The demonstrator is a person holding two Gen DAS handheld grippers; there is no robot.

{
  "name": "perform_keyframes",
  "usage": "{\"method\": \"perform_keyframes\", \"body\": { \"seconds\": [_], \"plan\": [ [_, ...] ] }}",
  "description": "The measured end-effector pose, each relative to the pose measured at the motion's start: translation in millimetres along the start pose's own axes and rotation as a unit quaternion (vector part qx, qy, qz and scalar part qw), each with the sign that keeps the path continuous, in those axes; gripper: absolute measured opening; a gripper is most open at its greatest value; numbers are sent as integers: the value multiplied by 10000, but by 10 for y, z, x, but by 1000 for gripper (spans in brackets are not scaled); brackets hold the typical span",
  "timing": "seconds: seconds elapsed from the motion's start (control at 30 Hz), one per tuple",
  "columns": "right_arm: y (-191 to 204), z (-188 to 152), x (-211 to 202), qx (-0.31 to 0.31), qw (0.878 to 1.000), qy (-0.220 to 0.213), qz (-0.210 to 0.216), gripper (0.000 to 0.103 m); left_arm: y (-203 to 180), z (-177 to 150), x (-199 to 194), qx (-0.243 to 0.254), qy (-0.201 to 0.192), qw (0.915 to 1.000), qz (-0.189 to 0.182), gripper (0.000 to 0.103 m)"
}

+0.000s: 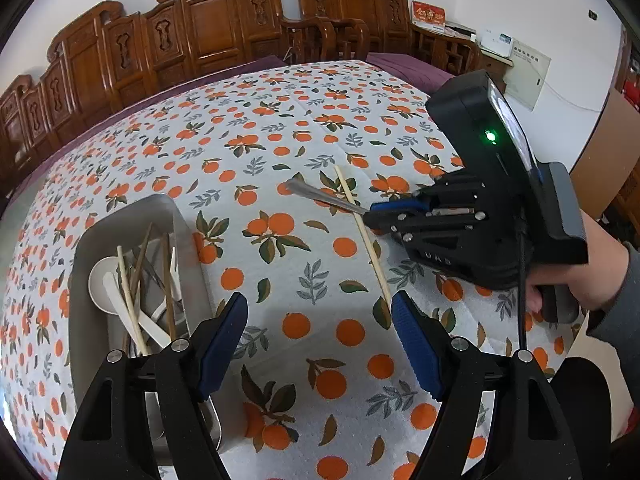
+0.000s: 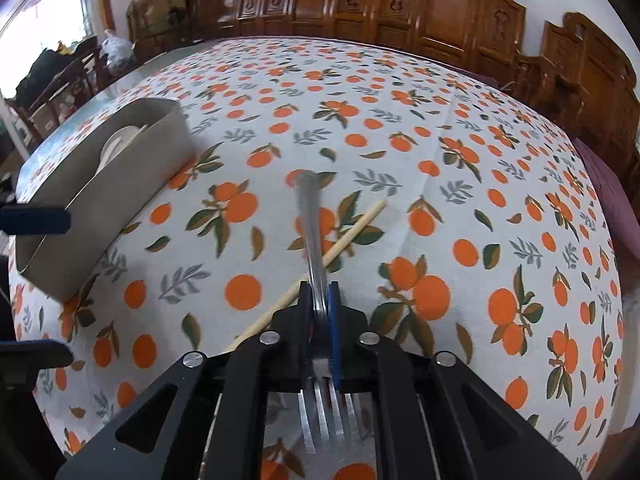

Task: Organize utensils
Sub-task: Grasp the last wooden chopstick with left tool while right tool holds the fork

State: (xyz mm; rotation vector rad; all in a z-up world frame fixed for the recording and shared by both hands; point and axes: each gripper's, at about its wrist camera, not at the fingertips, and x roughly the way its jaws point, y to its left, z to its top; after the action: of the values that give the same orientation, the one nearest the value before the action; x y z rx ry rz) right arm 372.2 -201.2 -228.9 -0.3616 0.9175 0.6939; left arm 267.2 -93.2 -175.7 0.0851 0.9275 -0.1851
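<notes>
A metal fork (image 2: 314, 236) is clamped in my right gripper (image 2: 320, 300), which is shut on it; its handle points away and its tines (image 2: 328, 420) lie back under the jaws. From the left wrist view the right gripper (image 1: 374, 213) holds the fork (image 1: 320, 196) above the cloth. A single wooden chopstick (image 1: 362, 232) lies on the tablecloth under the fork, also seen as the chopstick (image 2: 348, 240) crossing beneath the handle. My left gripper (image 1: 320, 344) stands open over the cloth with nothing between its fingers. The grey utensil tray (image 1: 160, 216) to its left holds chopsticks and white spoons (image 1: 104, 284).
The table wears a white cloth (image 1: 304, 128) printed with oranges. Carved wooden chairs (image 1: 216, 20) line its far side. The grey tray (image 2: 132, 168) sits near the table's left edge in the right wrist view. A person's hand (image 1: 592, 272) holds the right gripper.
</notes>
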Motion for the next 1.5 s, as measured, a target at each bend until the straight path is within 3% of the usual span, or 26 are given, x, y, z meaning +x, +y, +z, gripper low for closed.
{"method": "perform_keyframes", "body": {
  "seconds": [0.33, 0.73, 0.97, 1.17, 1.27, 1.5],
  "plan": [
    [-116, -278, -486, 542, 9976, -414, -78, 8, -117, 48, 103, 36, -18, 9999, -163, 68],
    [-481, -709, -714, 1157, 9921, -376, -298, 8, -284, 166, 455, 95, 165, 9992, -344, 38],
    [-483, -718, -692, 1177, 9920, -362, -287, 8, -352, 206, 675, 132, 333, 9989, -308, 28],
    [-430, -697, -680, 1139, 9925, -345, -262, 8, -413, 239, 811, 205, 385, 9989, -163, 26],
    [-404, -692, -685, 1123, 9928, -330, -255, 8, -411, 245, 801, 249, 419, 9987, -161, 5],
    [-283, -654, -761, 1034, 9937, -341, -255, 8, -276, 192, 626, 238, 382, 9990, -85, 4]
  ]
}}
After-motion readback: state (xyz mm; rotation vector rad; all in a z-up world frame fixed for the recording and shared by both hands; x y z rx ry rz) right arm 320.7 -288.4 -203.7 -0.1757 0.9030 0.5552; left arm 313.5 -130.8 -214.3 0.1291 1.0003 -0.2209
